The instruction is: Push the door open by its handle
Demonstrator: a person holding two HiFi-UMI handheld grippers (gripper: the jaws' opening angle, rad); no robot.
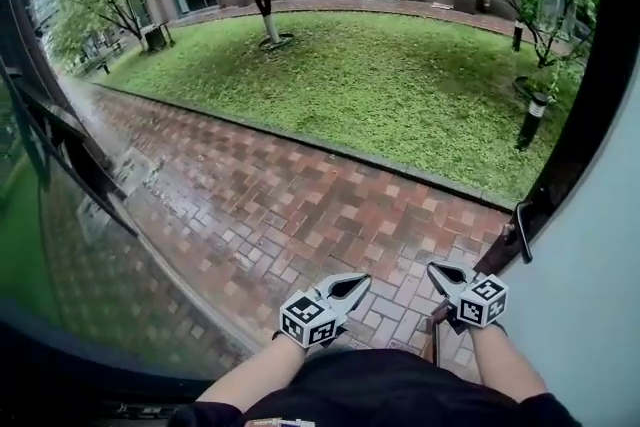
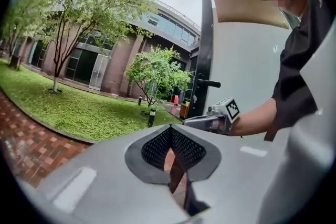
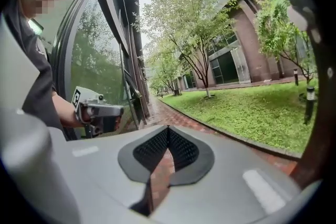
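1. Locate the door [image 1: 600, 315]. The white leaf stands at the right of the head view and appears already partly open onto the wet brick path [image 1: 300, 205]. Its dark lever handle [image 1: 523, 231] sits at the leaf's edge, above and to the right of the right gripper in that view.
2. Check the right gripper [image 1: 436, 268]. Its fingers are clenched together with nothing between them, as the right gripper view confirms. It is near the handle but apart from it.
3. Check the left gripper [image 1: 358, 283]. Its fingers are likewise clenched and empty. It hangs beside the right one over the path, well apart from the handle.
4. Judged step: bring the right gripper to the handle and push. Keep the fingers closed and use their outer flank as a blunt pusher. No grasp should be needed.
5. Set the contact on the lever's straight length, close to the leaf, so the fingers are less likely to slide off its free end.
6. Push squarely and follow the leaf's arc. Keep the left gripper clear of the glass leaf [image 1: 40, 215] on the left.
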